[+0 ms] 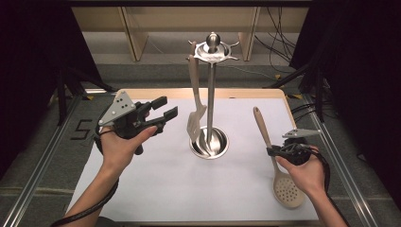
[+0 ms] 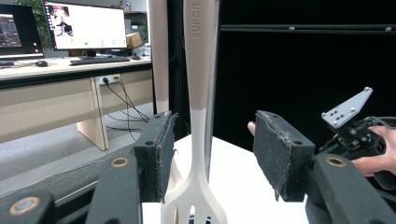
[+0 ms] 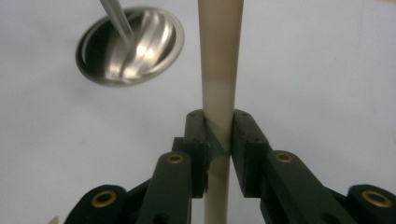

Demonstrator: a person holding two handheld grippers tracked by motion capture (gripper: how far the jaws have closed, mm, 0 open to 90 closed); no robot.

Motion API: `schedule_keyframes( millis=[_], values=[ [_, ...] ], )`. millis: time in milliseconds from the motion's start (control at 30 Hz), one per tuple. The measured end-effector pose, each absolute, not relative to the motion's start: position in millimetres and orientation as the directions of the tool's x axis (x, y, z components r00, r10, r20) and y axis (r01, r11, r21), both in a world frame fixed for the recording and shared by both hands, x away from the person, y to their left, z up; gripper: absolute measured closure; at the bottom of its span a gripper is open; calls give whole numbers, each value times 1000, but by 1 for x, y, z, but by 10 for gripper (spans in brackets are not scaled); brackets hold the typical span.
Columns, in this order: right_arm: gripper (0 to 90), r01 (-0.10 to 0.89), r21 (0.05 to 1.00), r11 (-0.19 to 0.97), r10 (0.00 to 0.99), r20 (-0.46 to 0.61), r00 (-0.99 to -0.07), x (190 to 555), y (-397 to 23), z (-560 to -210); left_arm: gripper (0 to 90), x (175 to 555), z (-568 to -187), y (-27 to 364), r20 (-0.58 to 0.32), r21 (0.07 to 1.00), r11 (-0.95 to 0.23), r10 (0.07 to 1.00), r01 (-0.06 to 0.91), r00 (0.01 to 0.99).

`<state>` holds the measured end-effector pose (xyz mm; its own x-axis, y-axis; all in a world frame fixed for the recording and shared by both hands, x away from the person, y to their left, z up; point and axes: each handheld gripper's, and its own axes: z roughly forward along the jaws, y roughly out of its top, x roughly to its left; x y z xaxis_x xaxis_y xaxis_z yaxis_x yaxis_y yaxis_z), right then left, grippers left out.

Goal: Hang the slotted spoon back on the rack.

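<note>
White table (image 1: 156, 189), left tongs (image 1: 162, 112) raised.

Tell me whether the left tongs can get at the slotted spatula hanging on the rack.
Probably yes: the left tongs are open, level with the slotted spatula, with nothing between them in the left gripper view.

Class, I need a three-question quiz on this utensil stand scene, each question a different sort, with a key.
1. True or false: the right gripper is shut on the skimmer.
2. What hangs on the stand? A) slotted spatula B) whisk C) ladle
3. Fill in: the left gripper's jaws are ____.

Key: 1 true, its jaws clamp the handle as the skimmer lies on the table; 2 A; 3 open, empty, beside the spatula.
</note>
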<state>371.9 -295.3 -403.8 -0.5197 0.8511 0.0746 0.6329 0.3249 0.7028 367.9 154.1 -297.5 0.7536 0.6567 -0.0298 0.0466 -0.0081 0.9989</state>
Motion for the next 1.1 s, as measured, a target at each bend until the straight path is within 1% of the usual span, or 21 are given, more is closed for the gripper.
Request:
schedule_keyframes(
  millis=[33,100,133,200,233,400,567,600,633,667,700,733,767,800,833,867,900,967,1000,1033,1100],
  values=[
    [779,603,724,336,843,55,-536,372,-296,-404,472,368,-298,154,-29,999,-10,656,47,754],
    [779,597,745,299,847,82,-526,368,-294,-401,472,367,-298,153,-30,999,-9,653,48,757],
    [779,564,766,308,842,56,-536,367,-295,-399,472,367,-298,152,-29,999,-10,651,47,758],
    [779,518,801,299,837,41,-546,365,-295,-397,472,367,-299,151,-28,999,-13,649,48,760],
    [779,516,804,295,834,46,-549,364,-294,-395,472,367,-299,150,-28,999,-14,647,49,762],
    [779,444,849,285,835,8,-551,357,-290,-384,472,365,-300,143,-32,999,-12,635,52,772],
    [780,392,869,303,826,-35,-562,349,-280,-372,472,362,-300,134,-30,999,-16,618,51,786],
    [779,410,866,285,829,-8,-559,347,-276,-370,472,361,-299,131,-28,999,-17,611,48,791],
    [780,406,871,276,829,-2,-560,345,-273,-368,471,360,-299,128,-28,999,-18,606,50,795],
    [779,382,879,285,818,-15,-576,345,-271,-367,472,360,-299,126,-20,999,-24,598,43,801],
    [780,370,886,279,826,-25,-563,344,-268,-365,472,359,-298,122,-22,999,-24,592,44,806],
    [780,375,885,277,824,-18,-567,342,-265,-363,472,359,-298,119,-16,999,-30,585,42,811],
    [780,356,889,288,813,-30,-581,342,-264,-362,472,358,-297,115,-16,999,-31,579,42,815],
    [780,362,889,279,818,-24,-574,340,-262,-360,471,357,-297,111,-11,999,-37,572,39,820],
    [780,345,894,285,814,-36,-580,341,-260,-358,471,357,-296,107,-8,998,-40,565,38,825],
    [780,347,898,272,813,-22,-581,340,-257,-357,471,357,-295,104,-6,998,-44,559,37,829],
    [780,340,896,285,814,-39,-580,339,-256,-355,471,356,-295,100,-6,998,-44,556,37,831],
    [780,333,901,279,812,-36,-583,336,-250,-351,471,356,-294,90,-1,998,-50,539,33,842],
    [780,316,902,293,799,-49,-599,336,-247,-349,471,356,-294,87,-1,998,-52,534,34,846],
    [779,327,903,280,810,-40,-585,333,-244,-347,471,355,-294,83,3,998,-59,526,33,851],
    [779,282,909,307,792,-80,-605,335,-242,-345,472,356,-295,75,9,997,-74,512,34,859]
  ],
)
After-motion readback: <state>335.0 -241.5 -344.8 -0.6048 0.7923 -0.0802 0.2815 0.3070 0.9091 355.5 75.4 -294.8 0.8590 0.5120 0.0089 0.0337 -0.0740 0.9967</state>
